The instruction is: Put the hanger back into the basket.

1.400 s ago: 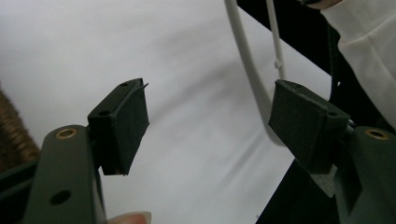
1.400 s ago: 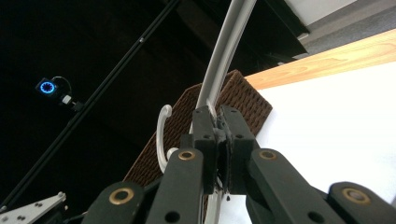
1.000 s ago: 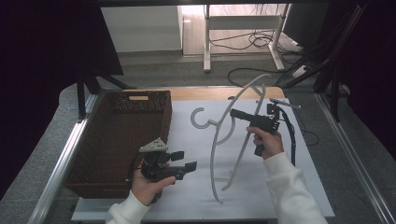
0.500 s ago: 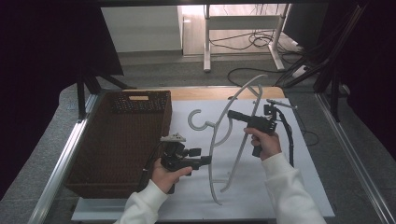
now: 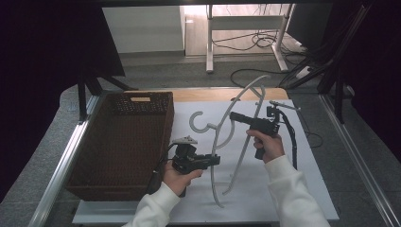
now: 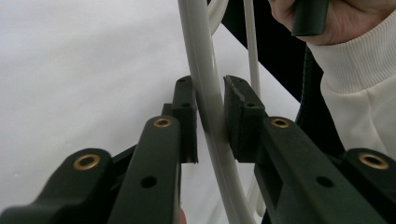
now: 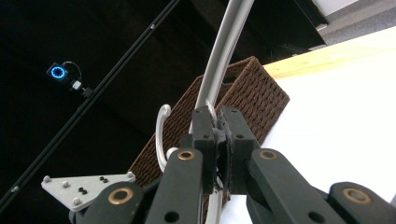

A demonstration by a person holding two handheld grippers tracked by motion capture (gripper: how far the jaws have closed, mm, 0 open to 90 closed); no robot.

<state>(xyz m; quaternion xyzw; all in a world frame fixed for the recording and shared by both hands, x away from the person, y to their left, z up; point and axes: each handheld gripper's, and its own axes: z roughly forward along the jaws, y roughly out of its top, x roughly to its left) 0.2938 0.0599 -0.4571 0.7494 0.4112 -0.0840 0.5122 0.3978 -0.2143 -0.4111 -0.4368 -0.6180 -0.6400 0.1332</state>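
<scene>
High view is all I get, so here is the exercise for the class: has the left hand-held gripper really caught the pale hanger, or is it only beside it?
Observer: In the left gripper view the left hand-held gripper has just been closing, and its pads now sit against both sides of one arm of the hanger.
Operator: And the right one?
Observer: The right gripper view shows the right hand-held gripper clamped shut on the hanger's bar, close beside the hook.
Operator: What lies beyond it there?
Observer: A corner of the brown wicker basket, behind the jaws.
</scene>
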